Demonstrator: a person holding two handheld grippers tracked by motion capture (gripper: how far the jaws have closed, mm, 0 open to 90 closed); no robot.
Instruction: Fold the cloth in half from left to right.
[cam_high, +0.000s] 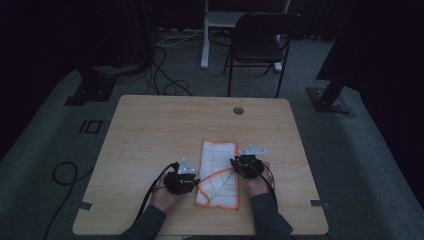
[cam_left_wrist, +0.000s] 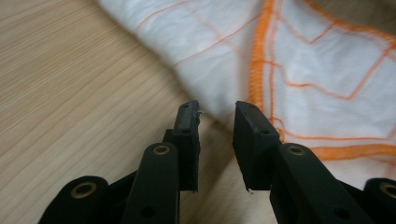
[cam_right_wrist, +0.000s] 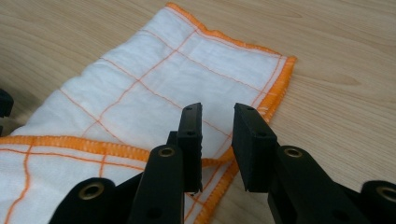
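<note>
On the tabletop, the cloth lies lengthwise near-to-far between both tongs, left and right, each spread, empty, at its edges

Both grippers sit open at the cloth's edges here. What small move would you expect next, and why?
Probably closing the jaws on the cloth's edges. The left gripper and right gripper both stand open with nothing between the jaws, each at a side of the partly folded white cloth with orange hems, so a grasp at each side looks likely before any lifting or folding.
</note>
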